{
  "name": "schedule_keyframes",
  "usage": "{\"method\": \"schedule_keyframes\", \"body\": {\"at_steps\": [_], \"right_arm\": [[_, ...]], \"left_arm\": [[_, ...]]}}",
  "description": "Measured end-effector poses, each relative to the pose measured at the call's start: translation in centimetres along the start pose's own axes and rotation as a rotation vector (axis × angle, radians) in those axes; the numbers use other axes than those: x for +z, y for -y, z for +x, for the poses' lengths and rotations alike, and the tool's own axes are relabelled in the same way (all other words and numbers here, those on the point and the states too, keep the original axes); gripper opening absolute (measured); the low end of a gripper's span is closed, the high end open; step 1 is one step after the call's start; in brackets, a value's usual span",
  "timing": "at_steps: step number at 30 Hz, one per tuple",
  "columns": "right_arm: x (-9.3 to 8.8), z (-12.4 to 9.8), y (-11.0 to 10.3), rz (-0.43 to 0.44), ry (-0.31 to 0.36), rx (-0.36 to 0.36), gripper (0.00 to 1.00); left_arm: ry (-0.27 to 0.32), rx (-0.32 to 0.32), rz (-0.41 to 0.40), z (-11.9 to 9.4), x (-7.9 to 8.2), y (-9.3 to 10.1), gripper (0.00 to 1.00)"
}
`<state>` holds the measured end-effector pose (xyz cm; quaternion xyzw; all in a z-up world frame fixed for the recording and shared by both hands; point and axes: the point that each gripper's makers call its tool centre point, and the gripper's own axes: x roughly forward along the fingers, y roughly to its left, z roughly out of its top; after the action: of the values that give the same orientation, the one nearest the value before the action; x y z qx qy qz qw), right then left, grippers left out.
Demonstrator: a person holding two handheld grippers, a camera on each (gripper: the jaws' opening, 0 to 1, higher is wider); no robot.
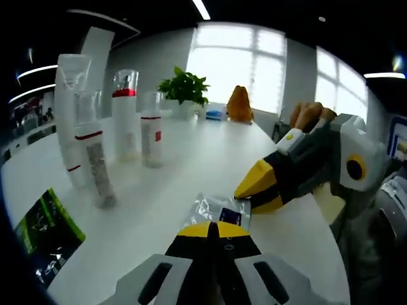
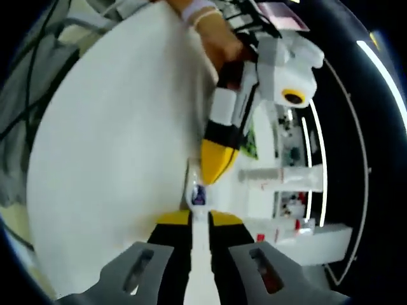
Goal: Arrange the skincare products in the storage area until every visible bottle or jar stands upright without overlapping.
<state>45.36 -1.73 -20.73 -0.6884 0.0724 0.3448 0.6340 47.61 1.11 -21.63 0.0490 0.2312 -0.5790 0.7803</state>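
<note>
A small clear sachet point(image 1: 217, 210) with a dark blue label lies low over the white table point(image 1: 191, 159). My left gripper point(image 1: 213, 226) is shut, and its yellow tips pinch the sachet's near edge. From the right, my right gripper point(image 1: 245, 196) comes in and closes on the sachet's right corner. In the right gripper view the sachet point(image 2: 198, 190) runs in between the shut right gripper's point(image 2: 200, 220) tips, with the left gripper point(image 2: 213, 175) at its far end. Several tubes and bottles stand upright at the left: a tall white tube point(image 1: 70, 121), a red-capped bottle point(image 1: 125, 114), a small bottle point(image 1: 151, 130) and a slim tube point(image 1: 96, 162).
A green and black packet point(image 1: 46, 234) lies flat near the table's left edge. A potted plant point(image 1: 184, 86) and an orange object point(image 1: 240, 105) stand at the far end by the window. A person's hand point(image 2: 213, 35) holds the left gripper. Upright bottles point(image 2: 280, 181) line the right side.
</note>
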Motion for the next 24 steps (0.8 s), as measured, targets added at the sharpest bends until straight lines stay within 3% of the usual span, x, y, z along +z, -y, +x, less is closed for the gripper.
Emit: {"method": "schedule_keyframes", "body": {"at_steps": [7,10,13,15,16,18,21,23,24], "right_arm": [[-0.4,0.3,-0.5,-0.077,-0.023,0.002,0.0],[-0.3,0.3,-0.3,-0.084,-0.034,-0.022,0.0],[-0.3,-0.2,0.2,-0.071,-0.049,-0.047,0.0],[-0.2,-0.6,1.2,-0.057,-0.048,-0.077,0.0],[-0.2,-0.9,1.9,-0.05,-0.04,-0.102,0.0],[-0.5,-1.5,3.3,-0.024,-0.044,-0.168,0.0],[-0.6,-2.5,6.0,-0.001,-0.027,-0.316,0.0],[-0.3,-3.0,7.0,0.014,-0.006,-0.379,0.0],[0.0,-3.1,7.4,0.067,0.031,-0.396,0.0]], "left_arm": [[0.0,0.002,-0.003,-0.1,0.0,-0.2,0.0],[0.011,0.003,-0.042,0.0,0.1,-0.1,0.01],[0.031,0.014,-0.053,-0.3,0.3,-0.2,0.09],[0.088,0.041,-0.01,-0.7,1.5,-0.6,0.18],[0.151,0.063,0.02,-1.3,2.6,-0.9,0.25],[0.157,0.101,0.021,-1.9,2.8,-1.6,0.33],[0.26,0.131,-0.018,-3.1,4.6,-2.7,0.46],[0.336,0.132,-0.077,-4.1,5.7,-3.2,0.55],[0.385,0.11,-0.101,-4.9,6.5,-3.1,0.6]]}}
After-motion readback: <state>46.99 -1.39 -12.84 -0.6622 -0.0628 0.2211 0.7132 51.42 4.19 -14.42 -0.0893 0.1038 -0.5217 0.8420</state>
